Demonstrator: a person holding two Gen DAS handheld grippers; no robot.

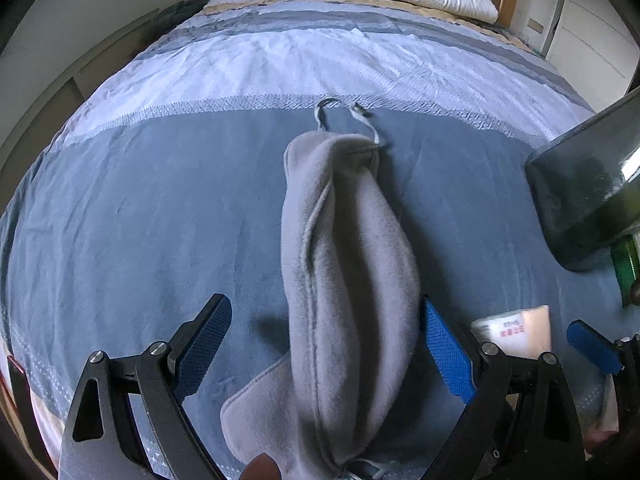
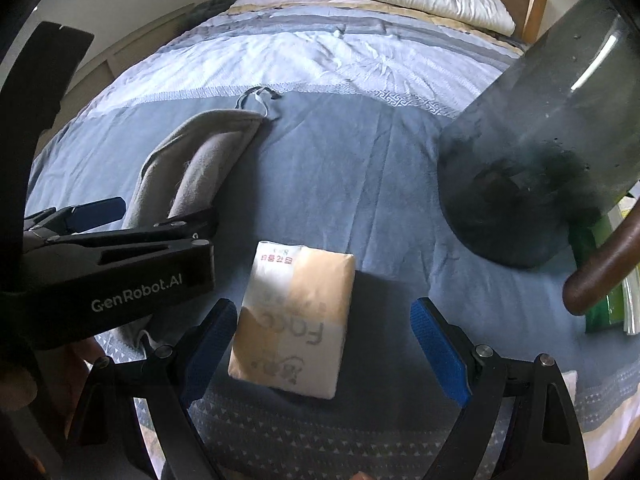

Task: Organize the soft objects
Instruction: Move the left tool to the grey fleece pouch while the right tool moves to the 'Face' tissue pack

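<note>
On the bed (image 1: pixel 140 220), both grippers released, grey pouch's (image 1: pixel 344 248) near end cut off.

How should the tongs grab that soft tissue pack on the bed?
Probably squeeze the tissue pack across its two long side edges, coming down from above. It lies flat on the bed cover, already lined up between the open right tongs, and its narrow width fits their gap.
</note>
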